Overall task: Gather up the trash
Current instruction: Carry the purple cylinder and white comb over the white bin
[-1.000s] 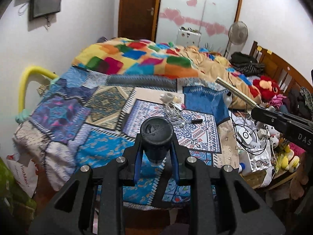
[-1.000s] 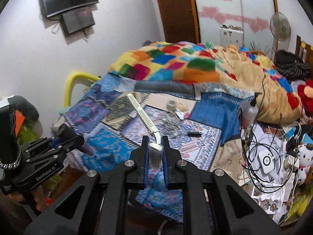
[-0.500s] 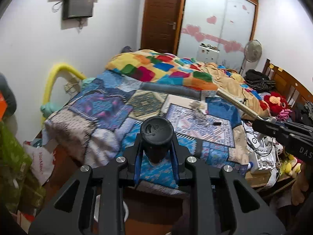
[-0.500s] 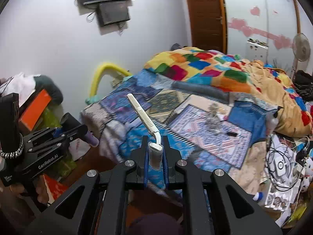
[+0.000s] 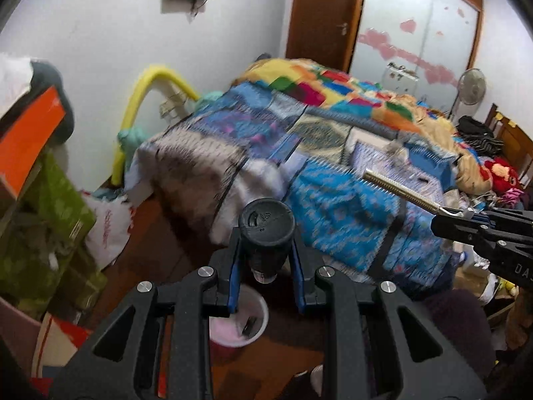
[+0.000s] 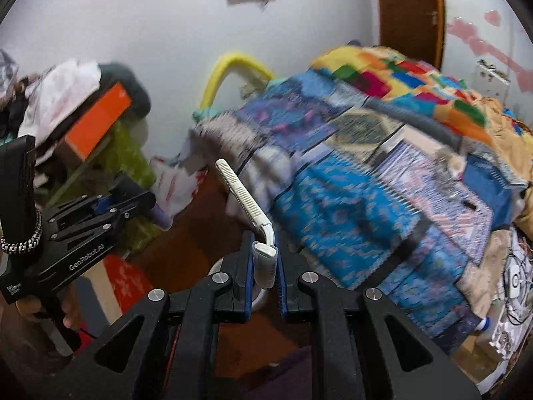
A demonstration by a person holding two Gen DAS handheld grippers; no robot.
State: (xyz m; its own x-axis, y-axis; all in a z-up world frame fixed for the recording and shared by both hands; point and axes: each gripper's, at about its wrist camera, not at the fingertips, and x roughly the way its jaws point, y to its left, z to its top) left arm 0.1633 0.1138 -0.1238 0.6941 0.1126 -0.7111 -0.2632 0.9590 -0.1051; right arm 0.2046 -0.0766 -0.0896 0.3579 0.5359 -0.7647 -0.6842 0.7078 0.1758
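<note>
We see the bed (image 5: 333,173) filling the middle and right of both views, covered in a patchwork of blue patterned cloth with a bright multicoloured quilt (image 5: 333,86) toward the upper right. A yellow curved tube (image 5: 140,100) stands by the white wall at the upper left of the bed, and a green box (image 5: 43,226) with an orange one stacked above sits at the left edge. At the bottom centre of the left wrist view a red bucket (image 5: 246,330) with a white rim stands on the brown floor. Our left tool (image 5: 266,266) is clamped on a dark bottle (image 5: 267,230), bottom end toward the lens, directly above the bucket in the frame. Our right tool (image 6: 265,266) is pressed together on the handle of a white disposable razor (image 6: 243,200), which angles up to the left; the left wrist view shows it at the right edge.
</note>
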